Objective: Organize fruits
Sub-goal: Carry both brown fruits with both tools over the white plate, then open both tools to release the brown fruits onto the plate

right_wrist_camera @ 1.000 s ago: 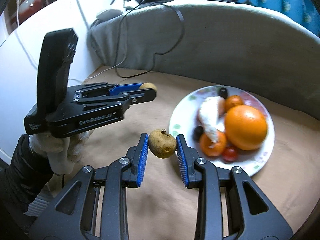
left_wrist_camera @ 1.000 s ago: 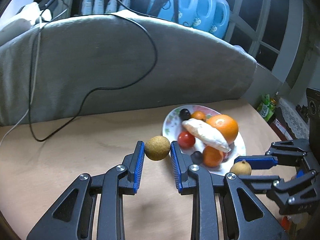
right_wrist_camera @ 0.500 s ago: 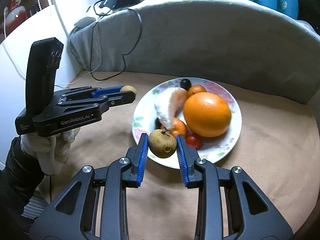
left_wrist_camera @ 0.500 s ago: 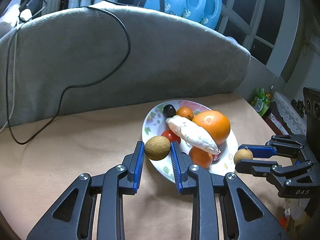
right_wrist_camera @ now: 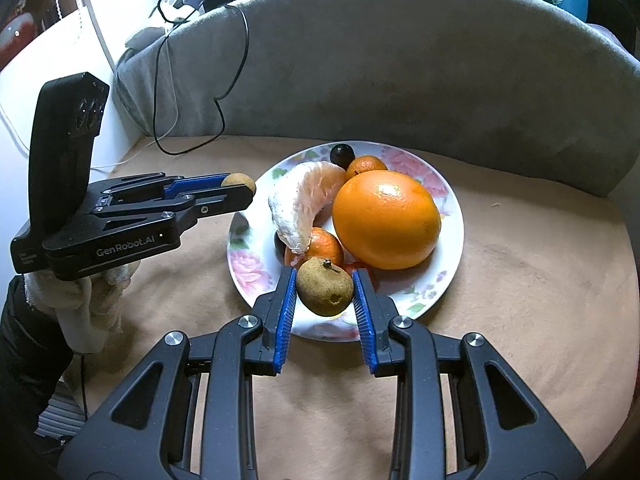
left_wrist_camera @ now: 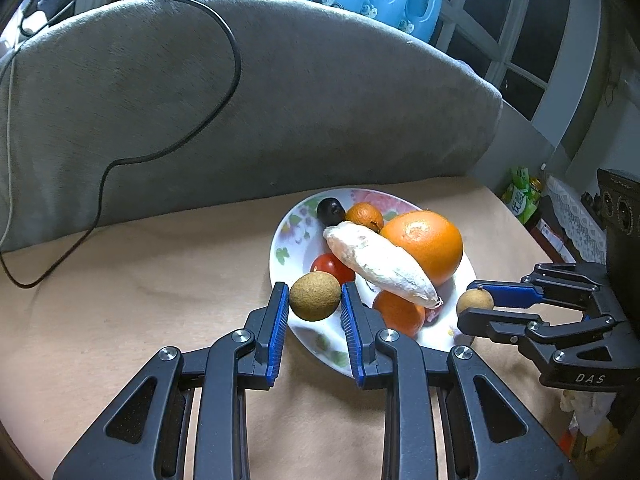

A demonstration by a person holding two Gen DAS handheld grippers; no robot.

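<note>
Both your claws have carried their longans in over the plate (right_wrist_camera: 448, 264): left claw (left_wrist_camera: 315, 297) clamps one longan (left_wrist_camera: 314, 296), right claw (right_wrist_camera: 325, 287) another (right_wrist_camera: 325, 286). Plate already loaded; both still need releasing.

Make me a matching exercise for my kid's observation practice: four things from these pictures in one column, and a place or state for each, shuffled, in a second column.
Things:
1. large orange
2. peeled citrus segment
3. dark grape
4. brown fruit with a stem

Places or states:
A. clamped in the right gripper
B. at the far rim of the floral plate
C. biggest fruit on the plate
D. pale, curved, lying across other fruits

Pairs: 1-C, 2-D, 3-B, 4-A
</note>
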